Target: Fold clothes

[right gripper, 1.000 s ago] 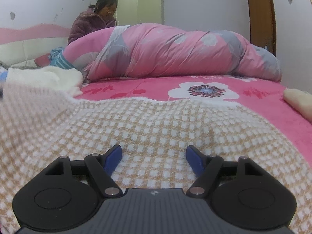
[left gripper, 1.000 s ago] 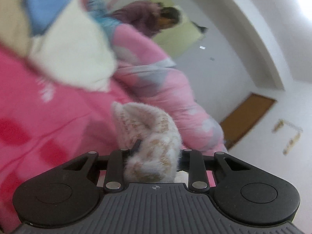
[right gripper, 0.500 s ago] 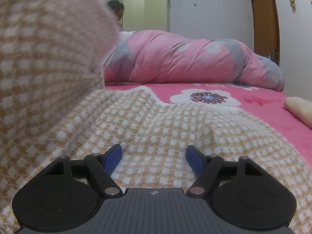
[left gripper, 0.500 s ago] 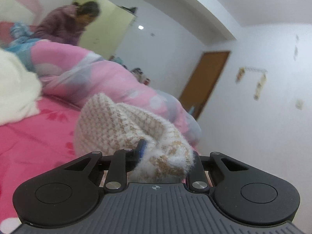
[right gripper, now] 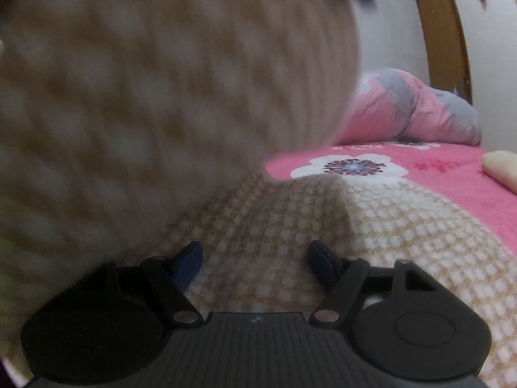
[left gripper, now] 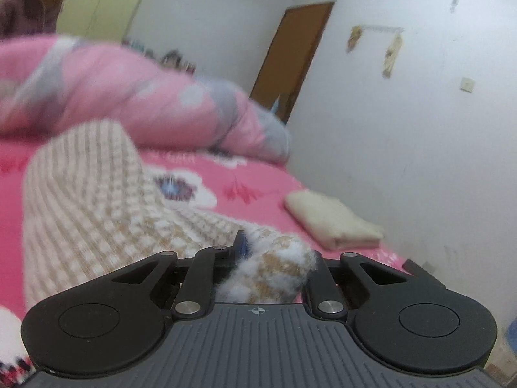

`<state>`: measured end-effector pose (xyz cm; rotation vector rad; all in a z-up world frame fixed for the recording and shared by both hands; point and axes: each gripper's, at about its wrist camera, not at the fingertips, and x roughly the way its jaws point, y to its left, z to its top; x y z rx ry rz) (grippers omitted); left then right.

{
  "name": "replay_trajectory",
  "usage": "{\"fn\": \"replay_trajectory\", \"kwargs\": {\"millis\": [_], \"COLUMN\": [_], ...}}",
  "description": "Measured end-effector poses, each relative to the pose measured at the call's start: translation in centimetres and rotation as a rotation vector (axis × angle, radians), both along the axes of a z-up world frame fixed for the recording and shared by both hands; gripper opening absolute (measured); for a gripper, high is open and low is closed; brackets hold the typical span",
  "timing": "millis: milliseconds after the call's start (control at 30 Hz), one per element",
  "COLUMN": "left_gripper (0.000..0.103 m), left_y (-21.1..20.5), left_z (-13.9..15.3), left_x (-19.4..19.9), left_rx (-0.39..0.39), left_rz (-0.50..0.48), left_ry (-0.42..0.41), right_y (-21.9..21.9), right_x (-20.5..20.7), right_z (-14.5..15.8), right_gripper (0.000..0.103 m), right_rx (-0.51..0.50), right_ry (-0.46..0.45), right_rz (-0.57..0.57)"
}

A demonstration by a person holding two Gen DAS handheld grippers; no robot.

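A beige-and-white checked knit garment (right gripper: 387, 213) lies spread on the pink bed. My left gripper (left gripper: 274, 255) is shut on a bunched edge of this garment (left gripper: 97, 213) and holds it lifted over the bed. In the right wrist view the lifted part (right gripper: 161, 97) hangs blurred and fills the upper left. My right gripper (right gripper: 255, 255) is open and rests low on the flat part of the garment, its jaws wide apart with nothing between them.
A pink flowered bedsheet (right gripper: 436, 165) covers the bed. A rolled pink-and-grey quilt (left gripper: 145, 97) lies along the far side. A folded cream cloth (left gripper: 329, 220) sits at the bed's right edge by the white wall. A person (left gripper: 35, 0) stands at the far left. A brown door (left gripper: 290, 55) is behind.
My left gripper has carried the held garment edge up and across to the right, over the flat part. The lifted cloth now covers much of the right wrist view. The right gripper has stayed put.
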<state>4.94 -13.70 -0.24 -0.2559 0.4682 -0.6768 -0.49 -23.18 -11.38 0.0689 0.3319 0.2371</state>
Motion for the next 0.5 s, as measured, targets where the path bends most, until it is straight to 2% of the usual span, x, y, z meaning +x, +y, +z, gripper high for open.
{"fn": "replay_trajectory", "kwargs": {"millis": [133, 200, 267, 367, 433, 500], "left_gripper": [0.011, 0.011, 0.011, 0.011, 0.011, 0.011], "left_y": [-0.4, -0.8, -1.0, -2.5, -3.2, -3.6], "left_z": [-1.0, -1.1, -1.5, -3.0, -4.9, -6.4], "left_x": [0.6, 0.7, 0.5, -0.3, -0.6, -0.7], "left_rx": [-0.026, -0.032, -0.037, 0.013, 0.037, 0.052], "left_rz": [-0.001, -0.017, -0.047, -0.103, -0.127, -0.140], "left_ry": [0.046, 0.048, 0.061, 0.063, 0.088, 0.104], "right_y": [-2.6, -4.7, -7.7, -14.2, -18.5, -21.6], "right_x": [-3.2, -5.2, -6.4, -7.9, -8.9, -9.5], "right_z": [0.4, 1.0, 1.5, 1.8, 2.4, 3.6], "right_gripper": [0.075, 0.076, 0.076, 0.076, 0.077, 0.077], "right_rx": [-0.046, -0.030, 0.040, 0.248, 0.378, 0.448], "right_ry": [-0.040, -0.048, -0.015, 0.033, 0.017, -0.026], "right_rz": [0.054, 0.033, -0.013, -0.122, -0.196, -0.226]}}
